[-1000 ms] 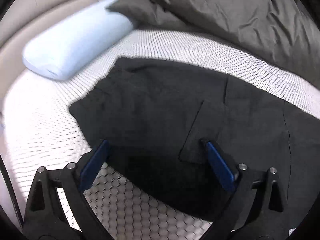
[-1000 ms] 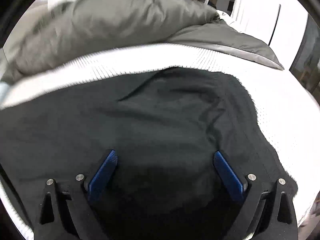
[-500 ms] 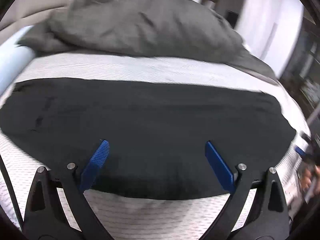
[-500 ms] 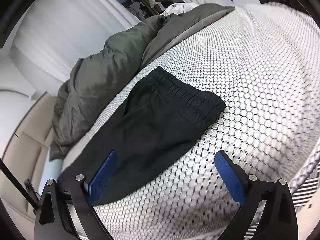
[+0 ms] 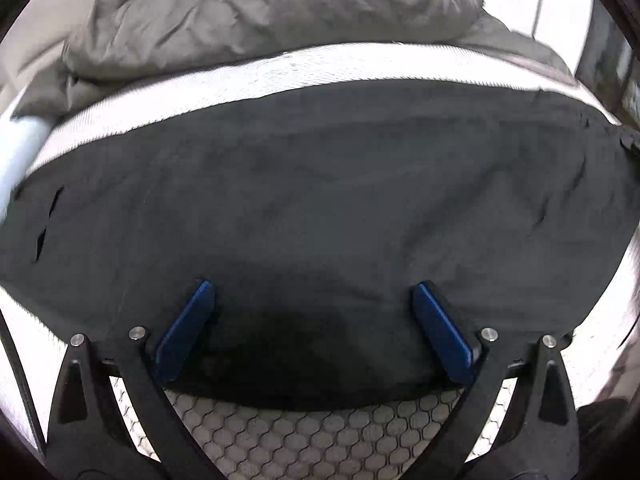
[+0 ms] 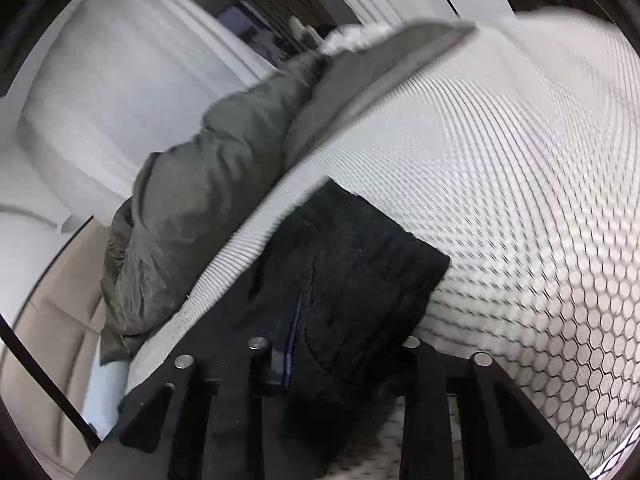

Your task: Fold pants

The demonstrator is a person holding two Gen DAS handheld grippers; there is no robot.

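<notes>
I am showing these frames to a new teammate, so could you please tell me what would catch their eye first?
The black pants dominate, spread flat across the white honeycomb-patterned mattress cover. In the right wrist view, the right gripper has just closed on the bunched waistband end, while the left gripper hangs open over the pants' near edge. Behind the pants, a rumpled grey duvet is heaped across the far side of the bed.
</notes>
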